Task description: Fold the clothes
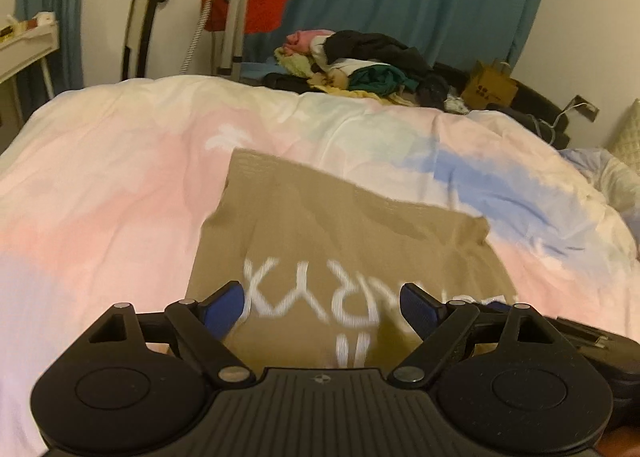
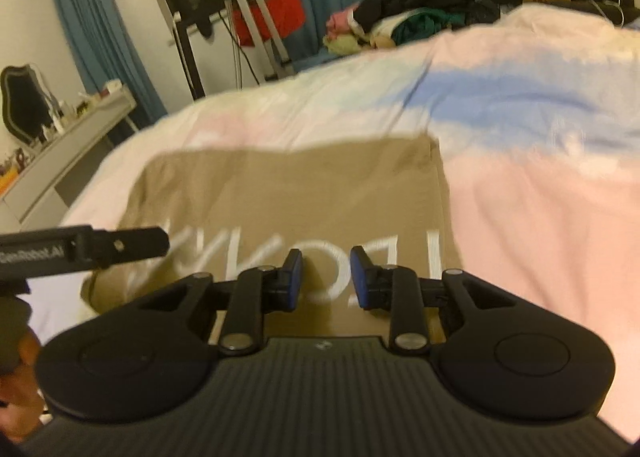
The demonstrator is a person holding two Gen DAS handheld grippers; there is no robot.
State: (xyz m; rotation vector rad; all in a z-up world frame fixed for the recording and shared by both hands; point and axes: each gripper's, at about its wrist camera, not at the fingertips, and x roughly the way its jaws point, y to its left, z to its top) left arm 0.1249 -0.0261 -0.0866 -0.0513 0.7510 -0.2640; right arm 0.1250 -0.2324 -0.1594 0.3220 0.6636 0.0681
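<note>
Both claws hover over the tan shirt (image 1: 320, 225): left gripper (image 1: 323, 303) spread wide, right gripper (image 2: 326, 277) narrowed, both empty. Pinching only 1 layer risks a skewed fold.

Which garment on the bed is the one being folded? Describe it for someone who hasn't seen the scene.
Start at the bed's pastel pink, white and blue duvet. On its near part, apart from the clothes pile beyond the far edge, lies the tan shirt. It is flat and rectangular and carries big white letters.
</note>
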